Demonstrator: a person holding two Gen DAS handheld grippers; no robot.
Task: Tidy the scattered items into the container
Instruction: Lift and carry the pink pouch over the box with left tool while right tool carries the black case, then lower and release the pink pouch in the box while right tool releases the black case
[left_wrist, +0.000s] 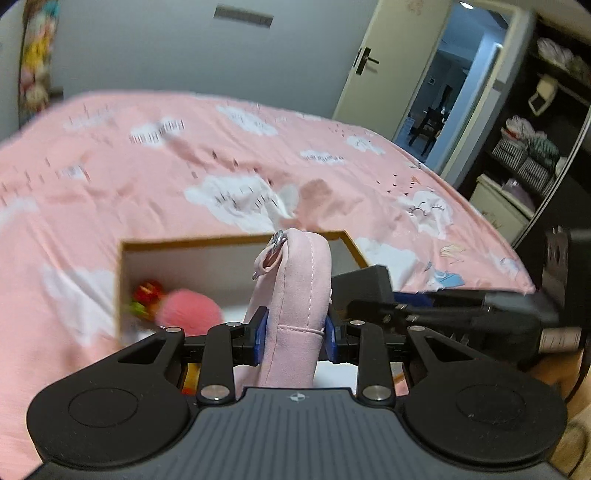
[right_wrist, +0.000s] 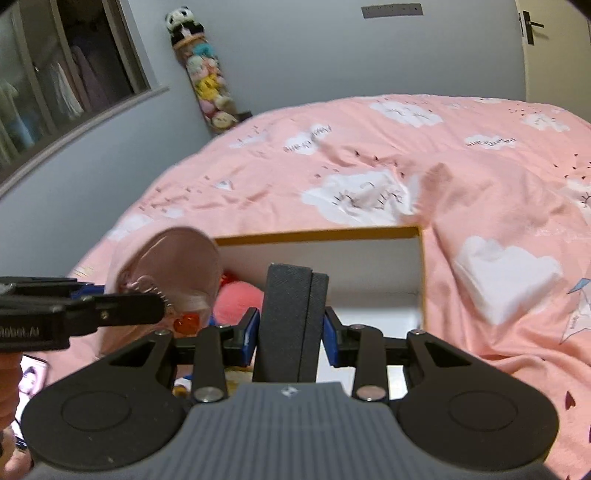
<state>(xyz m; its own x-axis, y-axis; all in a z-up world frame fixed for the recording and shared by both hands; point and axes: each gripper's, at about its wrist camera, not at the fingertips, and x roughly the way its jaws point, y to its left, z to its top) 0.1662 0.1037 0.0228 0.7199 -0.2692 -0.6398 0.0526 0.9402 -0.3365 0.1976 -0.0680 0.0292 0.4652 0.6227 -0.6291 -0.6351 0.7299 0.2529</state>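
My left gripper (left_wrist: 294, 334) is shut on a pink fabric pouch (left_wrist: 297, 291) with a metal ring, held over the near edge of an open box (left_wrist: 236, 242) with a yellow rim and white inside. The pouch also shows in the right wrist view (right_wrist: 177, 269). My right gripper (right_wrist: 290, 332) is shut on a dark grey flat case (right_wrist: 291, 314), held over the same box (right_wrist: 332, 233). The case also shows in the left wrist view (left_wrist: 364, 282). A pink fluffy ball (left_wrist: 188, 308) and a red toy (left_wrist: 147, 291) lie inside the box.
The box sits on a bed with a pink cloud-print cover (left_wrist: 147, 177). A doorway (left_wrist: 447, 85) and dark shelves (left_wrist: 532, 147) are to the right. A hanging bag of plush toys (right_wrist: 207, 85) and a wardrobe (right_wrist: 55, 85) are on the left.
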